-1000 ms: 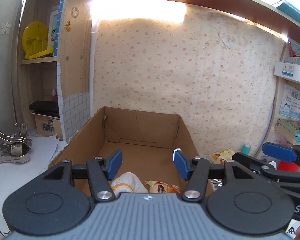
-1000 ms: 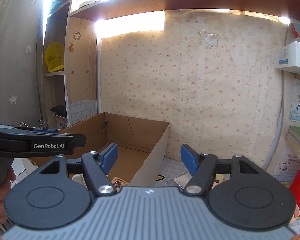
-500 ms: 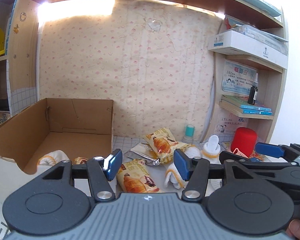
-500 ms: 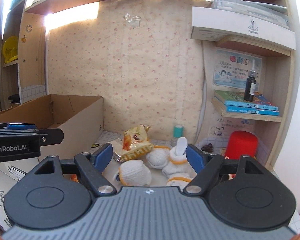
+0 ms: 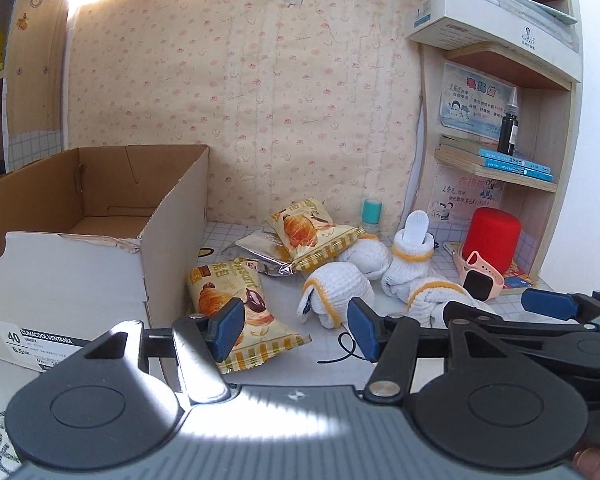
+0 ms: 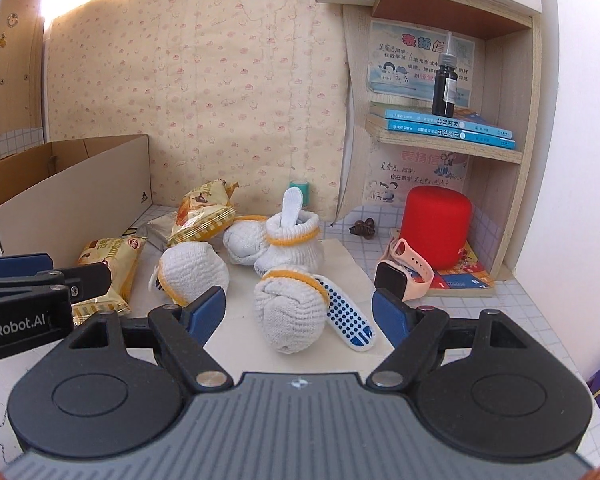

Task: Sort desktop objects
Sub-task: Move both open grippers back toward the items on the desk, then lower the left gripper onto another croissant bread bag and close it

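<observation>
Socks and snack packets lie in a loose heap on the desk, ahead of both claws; sorting not finished, cardboard box (image 5: 100,216) stands off to the left of the left claw (image 5: 296,330).

Left claw: jaws parted, nothing between the pads. Just ahead of its left finger lies a croissant snack packet (image 5: 236,300), flat, near the box wall. Judged light, crinkly, slippery film; air-puffed, so it will give under a squeeze. Best taken across the narrow width at mid-body, or by the crimped end seal. Further ahead, a second croissant packet (image 5: 312,236) rests tilted on a silver foil pouch (image 5: 260,256).

Between the two claws: a rolled white sock with yellow band (image 6: 192,272), just ahead-left of the right claw's left finger.

Right claw (image 6: 298,312): jaws spread wide and empty. A balled white sock (image 6: 290,312) sits directly ahead, in line with the gap but not touched; its loose blue-dotted sole (image 6: 348,320) trails toward the right finger. Judged soft, light, compressible, high friction; no breakage risk. Grip across the fat middle of the ball, not the flap, or it may unroll. Two more socks lie beyond, one upright with a tab sticking up (image 6: 294,232).

Right of the right claw: pink smartwatch (image 6: 404,276) leaning at a red cylinder (image 6: 438,224). Watch judged rigid, scratchable; take by the case sides.
</observation>
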A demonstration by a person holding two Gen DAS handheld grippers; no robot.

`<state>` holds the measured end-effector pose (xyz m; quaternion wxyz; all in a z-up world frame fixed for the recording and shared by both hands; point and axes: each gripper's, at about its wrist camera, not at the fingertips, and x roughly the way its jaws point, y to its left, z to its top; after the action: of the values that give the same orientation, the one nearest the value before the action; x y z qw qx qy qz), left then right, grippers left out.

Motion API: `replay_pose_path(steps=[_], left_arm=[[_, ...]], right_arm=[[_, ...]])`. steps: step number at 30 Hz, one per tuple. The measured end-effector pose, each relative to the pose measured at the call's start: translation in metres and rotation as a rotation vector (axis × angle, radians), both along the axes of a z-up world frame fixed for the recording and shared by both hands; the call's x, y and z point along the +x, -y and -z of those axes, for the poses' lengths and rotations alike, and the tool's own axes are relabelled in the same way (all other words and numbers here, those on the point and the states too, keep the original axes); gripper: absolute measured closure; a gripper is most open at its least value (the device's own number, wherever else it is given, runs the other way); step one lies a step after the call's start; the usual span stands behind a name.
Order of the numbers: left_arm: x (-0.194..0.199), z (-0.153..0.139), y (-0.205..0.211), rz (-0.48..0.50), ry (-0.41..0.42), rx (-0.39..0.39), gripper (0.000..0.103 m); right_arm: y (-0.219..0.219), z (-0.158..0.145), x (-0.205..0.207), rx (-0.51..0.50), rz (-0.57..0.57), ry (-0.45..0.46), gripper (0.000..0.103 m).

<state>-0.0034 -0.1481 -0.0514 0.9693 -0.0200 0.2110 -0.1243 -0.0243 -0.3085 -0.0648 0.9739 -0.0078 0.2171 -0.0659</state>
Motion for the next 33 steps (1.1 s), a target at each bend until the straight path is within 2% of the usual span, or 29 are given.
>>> replay_pose_path(steps=[10, 14, 17, 21, 26, 33], left_arm=[[0.024, 0.006, 0.007, -0.104, -0.011, 0.026, 0.039], [0.028, 0.01, 0.009, -0.143, -0.01, 0.04, 0.032], [0.031, 0.012, 0.009, -0.159, -0.014, 0.041, 0.017], [0.037, 0.013, 0.015, -0.177, -0.009, 0.057, 0.008], [0.044, 0.016, 0.026, -0.253, -0.007, 0.095, 0.004], [0.059, 0.021, 0.033, -0.317, -0.047, 0.128, 0.002]], right_arm=[[0.006, 0.003, 0.0, 0.023, -0.014, 0.004, 0.024], [0.008, 0.004, 0.002, 0.028, -0.015, -0.001, 0.024], [0.009, 0.006, 0.004, 0.039, -0.022, -0.006, 0.024], [0.009, 0.008, 0.006, 0.048, -0.026, -0.01, 0.024], [0.009, 0.008, 0.007, 0.051, -0.025, -0.012, 0.024], [0.016, 0.012, 0.009, 0.061, -0.018, -0.021, 0.024]])
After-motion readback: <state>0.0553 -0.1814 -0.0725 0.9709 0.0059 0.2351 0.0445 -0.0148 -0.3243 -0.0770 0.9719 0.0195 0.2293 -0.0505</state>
